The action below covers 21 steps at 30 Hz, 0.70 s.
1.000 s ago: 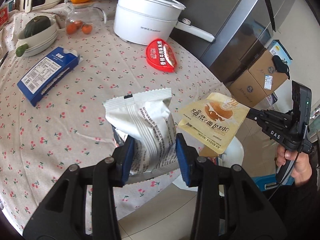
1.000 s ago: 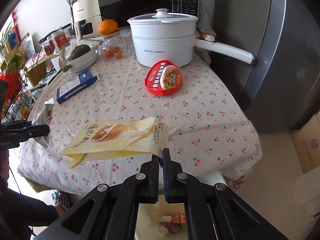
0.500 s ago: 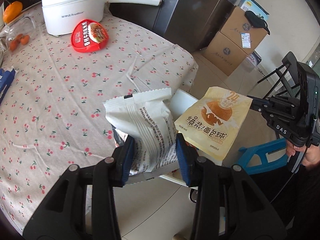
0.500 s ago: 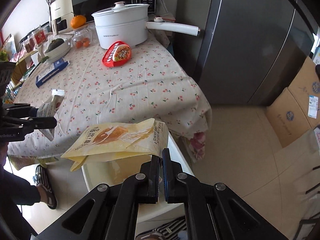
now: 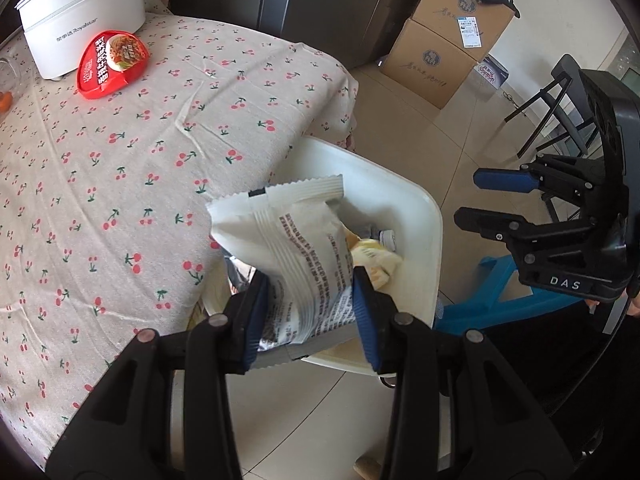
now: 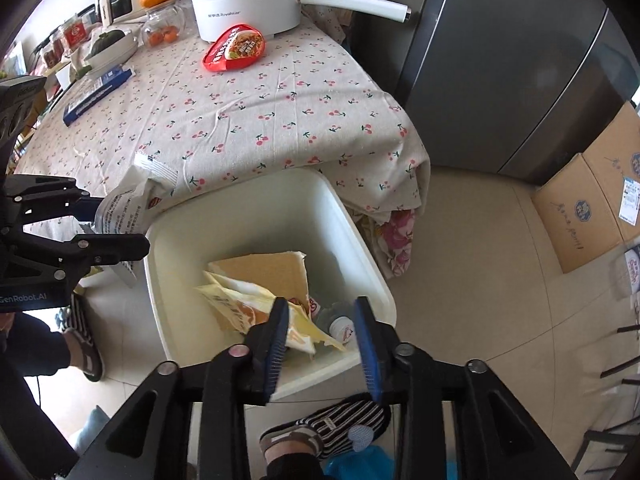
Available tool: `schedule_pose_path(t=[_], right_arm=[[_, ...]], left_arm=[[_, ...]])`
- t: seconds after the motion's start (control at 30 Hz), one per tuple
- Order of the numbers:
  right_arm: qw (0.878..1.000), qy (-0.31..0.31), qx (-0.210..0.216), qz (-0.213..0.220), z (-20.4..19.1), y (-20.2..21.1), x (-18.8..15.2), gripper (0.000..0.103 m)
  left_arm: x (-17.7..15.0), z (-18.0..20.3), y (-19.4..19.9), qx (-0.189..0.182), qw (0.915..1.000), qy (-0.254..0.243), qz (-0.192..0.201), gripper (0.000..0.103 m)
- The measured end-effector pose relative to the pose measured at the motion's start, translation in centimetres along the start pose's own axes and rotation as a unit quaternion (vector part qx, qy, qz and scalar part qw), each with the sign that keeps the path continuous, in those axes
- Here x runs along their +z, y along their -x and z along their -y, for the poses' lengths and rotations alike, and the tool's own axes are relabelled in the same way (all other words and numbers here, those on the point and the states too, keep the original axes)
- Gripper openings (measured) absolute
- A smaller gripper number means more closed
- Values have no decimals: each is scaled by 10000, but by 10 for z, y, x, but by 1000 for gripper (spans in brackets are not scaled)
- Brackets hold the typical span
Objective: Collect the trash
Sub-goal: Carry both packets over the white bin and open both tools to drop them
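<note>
My left gripper (image 5: 308, 308) is shut on a white snack wrapper (image 5: 296, 248) and holds it over the near edge of the white trash bin (image 5: 434, 240); gripper and wrapper (image 6: 120, 216) also show in the right wrist view. My right gripper (image 6: 322, 332) is open and empty above the bin (image 6: 348, 224); it also shows in the left wrist view (image 5: 468, 200). The yellow snack bag (image 6: 248, 304) lies inside the bin on cardboard, beside a small bottle (image 6: 340, 326).
The cherry-print table (image 6: 260, 92) holds a red food lid (image 6: 234, 48), a white pot (image 6: 248, 0), a blue carton (image 6: 96, 94), fruit and bowls. A fridge (image 6: 500, 60) and cardboard boxes (image 6: 592, 200) stand right. A blue stool (image 5: 492, 296) and my feet are near the bin.
My right gripper has opened and dropped the yellow snack bag into the bin. My left gripper has carried the white wrapper from over the table to over the bin.
</note>
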State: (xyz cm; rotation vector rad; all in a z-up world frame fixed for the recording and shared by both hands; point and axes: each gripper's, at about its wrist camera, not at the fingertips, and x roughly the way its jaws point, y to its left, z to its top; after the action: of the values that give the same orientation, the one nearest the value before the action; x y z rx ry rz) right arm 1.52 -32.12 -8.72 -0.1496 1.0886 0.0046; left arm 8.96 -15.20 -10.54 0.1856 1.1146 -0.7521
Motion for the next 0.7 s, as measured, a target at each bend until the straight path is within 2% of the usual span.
schedule_pose_path(t=[0.2,0.4,0.5,0.57,0.7], right_arm=[[9999,-114,-25,15,4,2,-1,66],[9989,-437,-137,-14,17,2,-1,71],[9984,-540,-154,-5,22,3,-2,73],[9982,-570,-165,-4,24,3,-3,75],[9978,-618,-220,-92,27,0,-4,75]], left_arm=[[-3,1,-7,59,10000,-35,-66,44],[-3,8,-12,98,9997,-194,-98,50],[-3,8,-11,168,9995,-226,-130,64],[-2,7,-8,242,9994,-217,-123,77],[-1,-1,1,351,9992,-145,-99,86]])
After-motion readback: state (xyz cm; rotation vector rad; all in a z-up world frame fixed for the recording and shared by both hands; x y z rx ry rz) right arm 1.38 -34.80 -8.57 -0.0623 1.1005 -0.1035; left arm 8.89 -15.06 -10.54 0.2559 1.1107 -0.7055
